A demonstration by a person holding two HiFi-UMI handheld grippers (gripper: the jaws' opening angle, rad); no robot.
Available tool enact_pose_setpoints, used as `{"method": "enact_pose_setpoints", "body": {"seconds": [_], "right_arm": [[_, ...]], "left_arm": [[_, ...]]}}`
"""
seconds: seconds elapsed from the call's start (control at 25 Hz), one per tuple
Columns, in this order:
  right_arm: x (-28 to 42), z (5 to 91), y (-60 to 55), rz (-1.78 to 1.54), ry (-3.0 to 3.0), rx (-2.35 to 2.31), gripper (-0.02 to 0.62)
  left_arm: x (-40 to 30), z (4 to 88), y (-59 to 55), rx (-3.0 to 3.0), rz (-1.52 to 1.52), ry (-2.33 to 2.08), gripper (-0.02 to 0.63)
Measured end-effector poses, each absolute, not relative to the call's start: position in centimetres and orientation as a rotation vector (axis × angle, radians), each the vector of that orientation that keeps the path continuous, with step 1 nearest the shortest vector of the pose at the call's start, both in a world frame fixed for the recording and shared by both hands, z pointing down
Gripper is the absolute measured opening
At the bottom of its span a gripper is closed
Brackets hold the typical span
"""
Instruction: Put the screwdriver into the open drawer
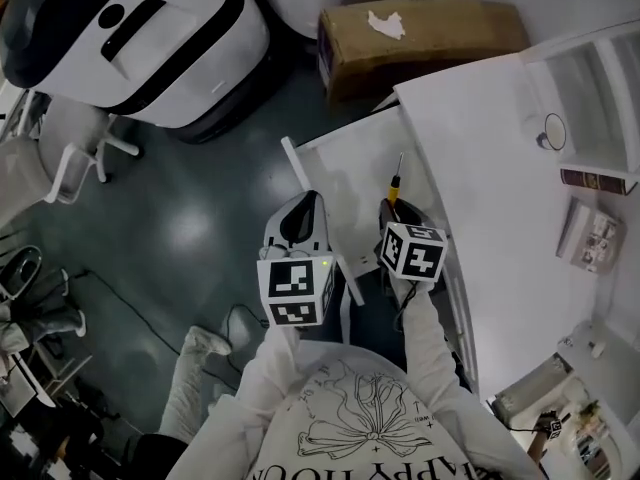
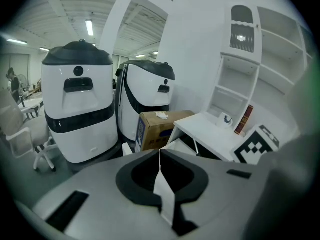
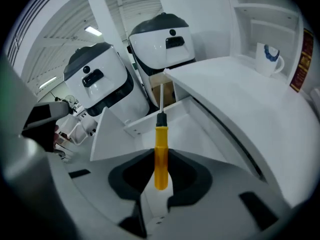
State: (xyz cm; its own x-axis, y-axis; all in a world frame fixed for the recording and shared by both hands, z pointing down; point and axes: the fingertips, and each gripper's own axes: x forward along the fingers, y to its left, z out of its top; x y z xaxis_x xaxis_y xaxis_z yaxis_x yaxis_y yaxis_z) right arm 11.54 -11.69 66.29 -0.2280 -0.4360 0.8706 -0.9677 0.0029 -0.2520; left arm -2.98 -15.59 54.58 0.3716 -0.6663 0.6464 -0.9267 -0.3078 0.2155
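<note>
The screwdriver [image 3: 161, 151] has a yellow handle and a thin metal shaft. My right gripper [image 3: 159, 181] is shut on its handle, and the shaft points forward over the open white drawer [image 3: 197, 129]. In the head view the screwdriver [image 1: 394, 190] hangs above the drawer [image 1: 350, 168], which is pulled out from under the white desk [image 1: 480, 168], with the right gripper [image 1: 390, 210] just behind it. My left gripper [image 1: 308, 206] is beside the drawer's left wall. Its jaws [image 2: 161, 176] are shut with nothing between them.
Two large white-and-black machines [image 1: 150, 38] stand on the dark floor beyond the drawer, with a cardboard box [image 1: 420, 38] beside them. A mug [image 1: 552, 131] and a book [image 1: 598, 180] sit on the desk's shelf unit. A white chair [image 1: 75, 153] stands at the left.
</note>
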Motion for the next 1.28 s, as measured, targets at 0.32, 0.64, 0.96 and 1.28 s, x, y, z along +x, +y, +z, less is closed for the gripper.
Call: {"method": "enact_pose_setpoints", "body": {"seconds": [0.32, 0.64, 0.96, 1.28], "right_arm": [[11.2, 72.4, -10.4, 1.248, -1.633, 1.314, 0.078], [11.5, 77.2, -9.8, 1.258, -1.551, 1.225, 0.078], [11.8, 80.5, -8.9, 1.266, -1.476, 1.165, 0.078], [12.0, 82.3, -8.9, 1.238, -1.439, 1.126, 0.078]], "left_arm": [[-2.9, 57.5, -15.2, 1.998, 0.633, -1.381, 0.006], [-2.9, 58.9, -14.5, 1.952, 0.635, -1.392, 0.006], [-2.9, 60.1, -13.5, 1.916, 0.640, -1.388, 0.006], [-2.9, 60.7, -13.1, 1.906, 0.636, -1.382, 0.006]]}}
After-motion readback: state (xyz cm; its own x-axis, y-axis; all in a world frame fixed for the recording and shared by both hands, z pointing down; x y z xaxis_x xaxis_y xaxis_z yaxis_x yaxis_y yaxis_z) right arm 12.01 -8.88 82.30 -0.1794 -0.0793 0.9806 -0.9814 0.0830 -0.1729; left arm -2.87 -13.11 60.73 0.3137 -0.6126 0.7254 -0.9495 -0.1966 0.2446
